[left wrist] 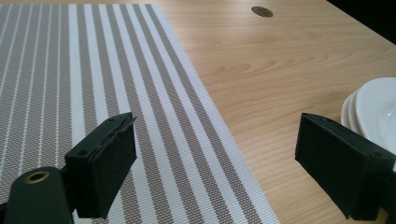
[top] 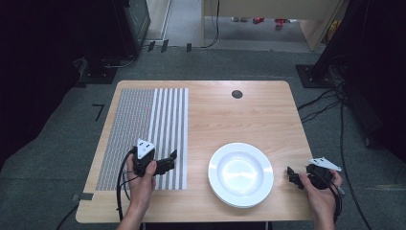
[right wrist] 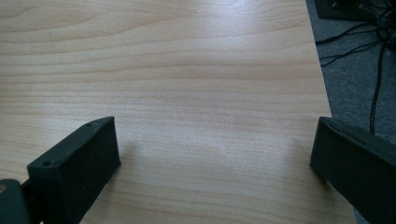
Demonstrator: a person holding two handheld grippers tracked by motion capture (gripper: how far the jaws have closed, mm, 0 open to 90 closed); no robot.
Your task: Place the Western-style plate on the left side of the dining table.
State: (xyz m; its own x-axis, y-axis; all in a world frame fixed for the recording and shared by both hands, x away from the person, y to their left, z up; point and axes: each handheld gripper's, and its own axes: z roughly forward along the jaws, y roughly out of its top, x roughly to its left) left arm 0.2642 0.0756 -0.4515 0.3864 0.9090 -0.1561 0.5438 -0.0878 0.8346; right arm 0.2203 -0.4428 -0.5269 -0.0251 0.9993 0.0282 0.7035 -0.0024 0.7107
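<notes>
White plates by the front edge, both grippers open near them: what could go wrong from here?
1. The white round ceramic plates look stacked and sit close to the front edge of the light wooden table; a clumsy pinch on the rim may lift just the top one or push the stack off.
2. The open left gripper hovers over the striped grey-and-white woven placemat; dragging could snag its edge.
3. The open right gripper works near the table's right edge.

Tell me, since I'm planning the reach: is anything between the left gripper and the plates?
Nothing visible. The left gripper, jaws open, sits over the mat's right edge, and bare table lies between it and the plates.
</notes>
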